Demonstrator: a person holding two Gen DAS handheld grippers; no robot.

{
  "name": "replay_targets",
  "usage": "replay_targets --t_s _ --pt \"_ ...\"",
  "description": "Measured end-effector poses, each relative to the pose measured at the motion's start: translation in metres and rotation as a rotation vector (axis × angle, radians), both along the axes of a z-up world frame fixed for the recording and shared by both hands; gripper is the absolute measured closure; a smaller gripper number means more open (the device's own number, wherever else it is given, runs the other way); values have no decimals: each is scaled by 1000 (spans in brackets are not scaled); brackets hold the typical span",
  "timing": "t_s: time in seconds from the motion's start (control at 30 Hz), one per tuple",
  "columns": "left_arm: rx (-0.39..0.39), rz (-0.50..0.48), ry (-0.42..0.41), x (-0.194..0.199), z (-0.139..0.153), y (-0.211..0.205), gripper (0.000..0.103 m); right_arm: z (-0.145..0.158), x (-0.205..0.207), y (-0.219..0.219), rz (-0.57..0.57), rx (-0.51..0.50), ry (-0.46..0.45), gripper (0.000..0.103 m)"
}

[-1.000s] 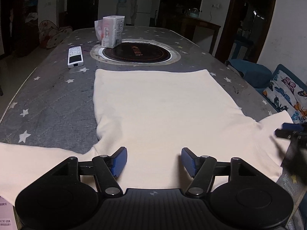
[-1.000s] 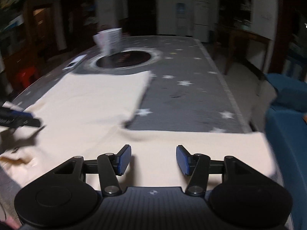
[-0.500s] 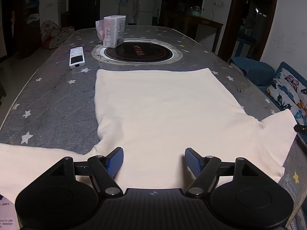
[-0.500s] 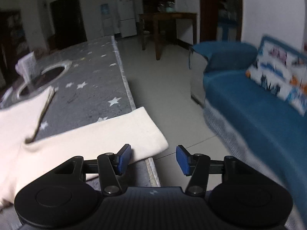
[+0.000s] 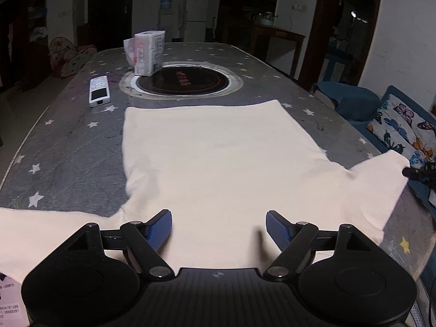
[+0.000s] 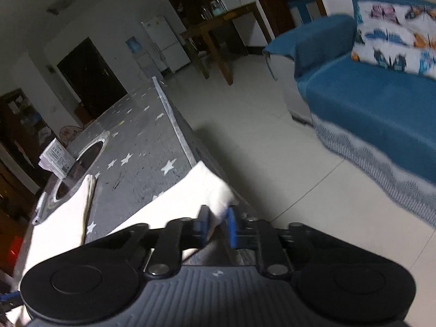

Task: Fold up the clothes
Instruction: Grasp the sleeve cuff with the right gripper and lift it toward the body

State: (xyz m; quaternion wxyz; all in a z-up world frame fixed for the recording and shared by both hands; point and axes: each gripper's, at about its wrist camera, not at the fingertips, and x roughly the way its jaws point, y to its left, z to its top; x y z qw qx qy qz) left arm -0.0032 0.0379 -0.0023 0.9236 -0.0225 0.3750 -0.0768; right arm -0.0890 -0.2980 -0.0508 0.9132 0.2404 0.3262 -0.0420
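Shirt [image 5: 218, 163], cream-coloured, lies spread flat on my tabletop [image 5: 68, 150], hem toward the far end and sleeves reaching out to either side at the near end. Its right sleeve [image 6: 201, 188] runs to the tabletop's edge, and my right gripper [image 6: 218, 224] is clenched on the sleeve's tip, cloth pinched between the blue pads; in the left view that gripper shows only as a dark shape at the sleeve's end [image 5: 417, 173]. My left gripper [image 5: 218, 229] hangs over the near middle of the shirt, its jaws opening wide, with cloth beneath them but nothing pressed between the pads. The left sleeve [image 5: 41, 231] stretches off to the left edge of that view. Beyond the hem sits a round dark cooktop [image 5: 182, 83] set into the tabletop, with a box [image 5: 145, 53] at its far left rim and a white remote [image 5: 99, 91] lying left of it. A blue sofa [image 6: 381, 109] with a butterfly cushion [image 6: 395, 35] stands to the right across the floor [image 6: 259, 136].
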Motion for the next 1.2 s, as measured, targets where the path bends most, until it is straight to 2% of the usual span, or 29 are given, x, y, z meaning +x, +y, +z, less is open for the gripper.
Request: replay_targets --t_s 0.13,0.37,0.53,0.63,0.9,1.2 --pt "0 -50 -2 -7 -1 -10 21 18 0 15 48 -47 -44 97" --pt "0 -123 -9 -21 -4 -28 19 68 2 55 217 -99 -140 97" --pt "-15 -107 -24 -27 -1 -22 19 102 5 102 388 -120 -200 98" --pt "-22 -82 -33 -31 1 -13 19 113 10 135 491 -119 -215 98" --pt "-39 -20 -56 -44 5 9 18 114 24 231 723 -94 -227 98" --pt "-58 31 -61 -55 5 27 17 86 32 312 916 -124 -135 97"
